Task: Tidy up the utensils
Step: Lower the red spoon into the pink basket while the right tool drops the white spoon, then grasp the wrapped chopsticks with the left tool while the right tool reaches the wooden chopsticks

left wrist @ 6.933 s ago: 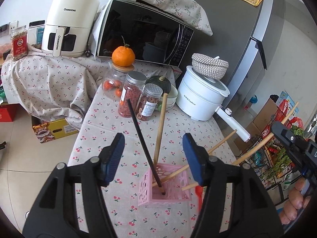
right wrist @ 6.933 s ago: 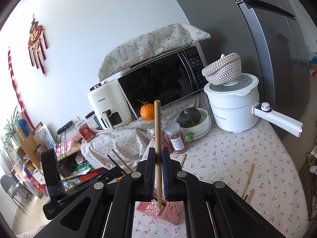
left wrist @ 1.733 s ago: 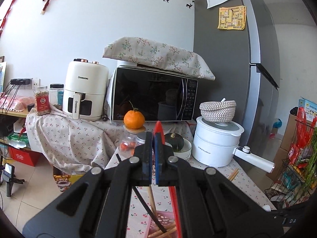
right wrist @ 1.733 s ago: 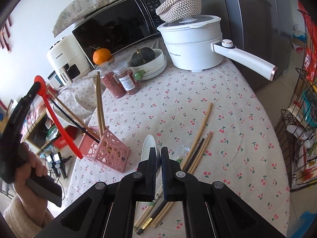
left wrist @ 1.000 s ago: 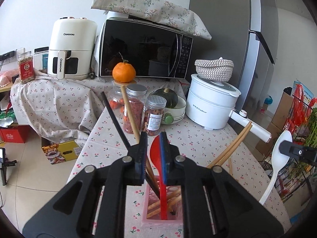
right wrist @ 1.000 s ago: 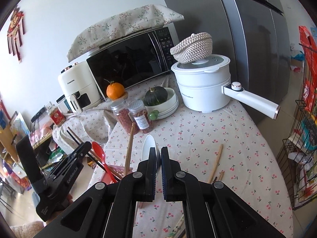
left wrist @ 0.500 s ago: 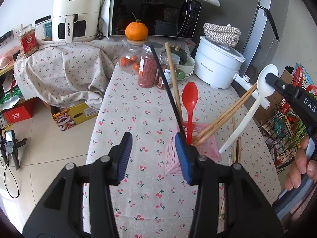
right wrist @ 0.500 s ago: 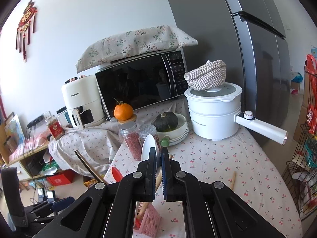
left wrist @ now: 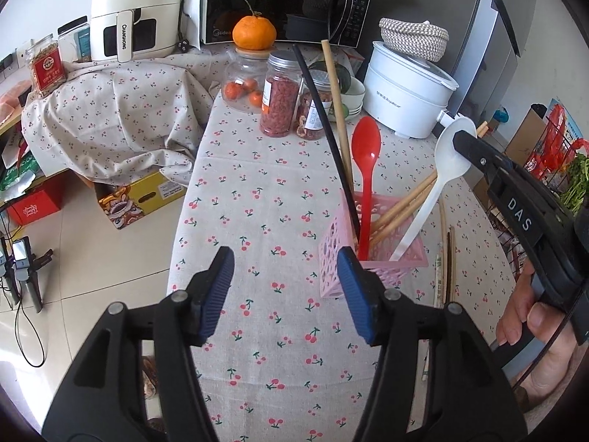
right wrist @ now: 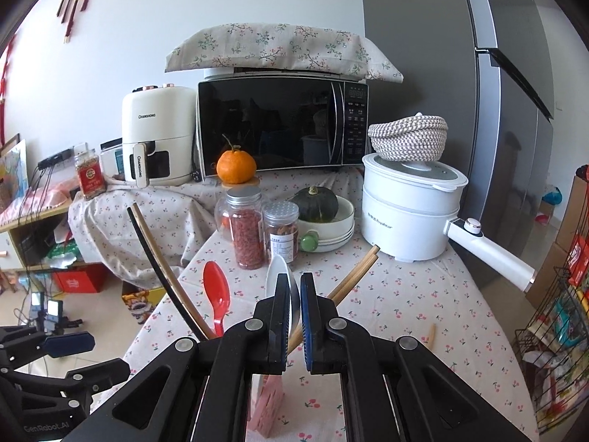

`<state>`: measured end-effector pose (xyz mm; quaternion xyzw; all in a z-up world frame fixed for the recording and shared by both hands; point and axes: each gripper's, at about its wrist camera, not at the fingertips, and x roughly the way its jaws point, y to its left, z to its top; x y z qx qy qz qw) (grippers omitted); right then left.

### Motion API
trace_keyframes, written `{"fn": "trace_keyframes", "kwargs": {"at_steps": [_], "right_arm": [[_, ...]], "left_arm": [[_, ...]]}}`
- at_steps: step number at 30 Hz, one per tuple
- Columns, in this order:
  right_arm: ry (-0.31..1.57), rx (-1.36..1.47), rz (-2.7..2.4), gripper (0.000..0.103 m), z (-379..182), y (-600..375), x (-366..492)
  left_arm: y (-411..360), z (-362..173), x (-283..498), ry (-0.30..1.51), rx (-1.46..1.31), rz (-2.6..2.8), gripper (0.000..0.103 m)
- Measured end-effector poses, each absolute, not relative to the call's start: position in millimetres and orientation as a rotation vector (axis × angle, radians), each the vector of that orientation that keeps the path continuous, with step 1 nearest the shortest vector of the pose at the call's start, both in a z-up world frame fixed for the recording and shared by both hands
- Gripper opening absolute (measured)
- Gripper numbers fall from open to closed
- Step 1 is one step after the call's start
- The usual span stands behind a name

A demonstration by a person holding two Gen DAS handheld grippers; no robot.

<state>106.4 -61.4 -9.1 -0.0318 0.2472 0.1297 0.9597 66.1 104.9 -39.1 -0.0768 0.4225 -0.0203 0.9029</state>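
A pink basket [left wrist: 331,243] stands on the cherry-print tablecloth, holding a red spoon [left wrist: 365,154], a black chopstick [left wrist: 324,121] and wooden chopsticks [left wrist: 401,206]. My left gripper [left wrist: 285,287] hovers just in front of the basket. Its jaws are opening and nothing is between them. My right gripper [left wrist: 460,140] comes in from the right, shut on the bowl of a white spoon [left wrist: 423,210] whose handle tip rests inside the basket. Its jaws are just starting to part. In the right wrist view the white spoon [right wrist: 279,269] shows between the right gripper [right wrist: 292,309] pads.
Loose chopsticks [left wrist: 447,254] lie on the table right of the basket. Behind it stand two jars [left wrist: 279,107], a white pot [left wrist: 405,99] and a microwave [right wrist: 272,129]. The table's left edge drops to the floor. A hand [left wrist: 533,328] grips the right tool.
My left gripper let go of the red spoon, which now stands in the basket, and its jaws widened. My right gripper carried the white spoon over, its handle now in the basket.
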Motion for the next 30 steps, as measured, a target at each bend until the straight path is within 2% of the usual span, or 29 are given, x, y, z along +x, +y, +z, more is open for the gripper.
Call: {"fn": "trace_keyframes", "kwargs": {"at_steps": [2, 4, 7, 15, 21, 30], "right_arm": [[0.496, -0.059, 0.285, 0.018, -7, -63, 103], [0.487, -0.049, 0.299, 0.033, -3, -66, 99], [0.489, -0.001, 0.308, 0.046, 4, -77, 95], [0.553, 0.104, 0.299, 0.062, 15, -123, 95], [0.667, 0.110, 0.256, 0.073, 6, -165, 96], [0.854, 0.157, 0.141, 0.078, -26, -226, 100]], "left_arm": [[103, -39, 66, 0.878, -0.154, -0.045, 0.067], [101, -39, 65, 0.878, -0.149, -0.049, 0.071], [98, -39, 64, 0.880, -0.141, -0.058, 0.075], [83, -43, 61, 0.908, -0.125, -0.099, 0.080], [66, -50, 60, 0.942, -0.098, -0.132, 0.081], [18, -59, 57, 0.986, -0.005, -0.207, 0.081]]}}
